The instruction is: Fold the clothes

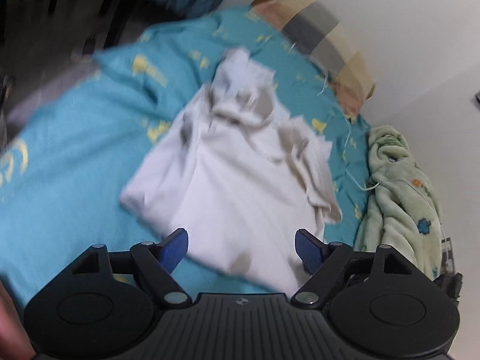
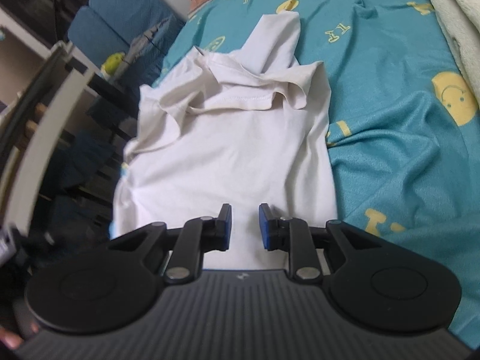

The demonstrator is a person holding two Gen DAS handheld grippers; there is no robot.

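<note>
A white T-shirt point(image 1: 234, 180) lies partly folded on a teal bedspread point(image 1: 66, 156), its sleeves bunched over the body at the far end. My left gripper point(image 1: 241, 249) hovers wide open over the shirt's near hem, nothing between its blue pads. In the right wrist view the same T-shirt point(image 2: 234, 141) stretches away from me, sleeves folded inward near the collar. My right gripper point(image 2: 245, 226) is open with a narrow gap, above the shirt's near edge, holding nothing. The left view is motion-blurred.
A striped pillow point(image 1: 324, 39) rests at the bed's head against a white wall. A pale green fleece blanket point(image 1: 402, 195) is heaped along the bed's far side. The bedspread point(image 2: 405, 120) carries yellow smiley prints. Blue cushions point(image 2: 117, 21) and dark furniture stand left of the bed.
</note>
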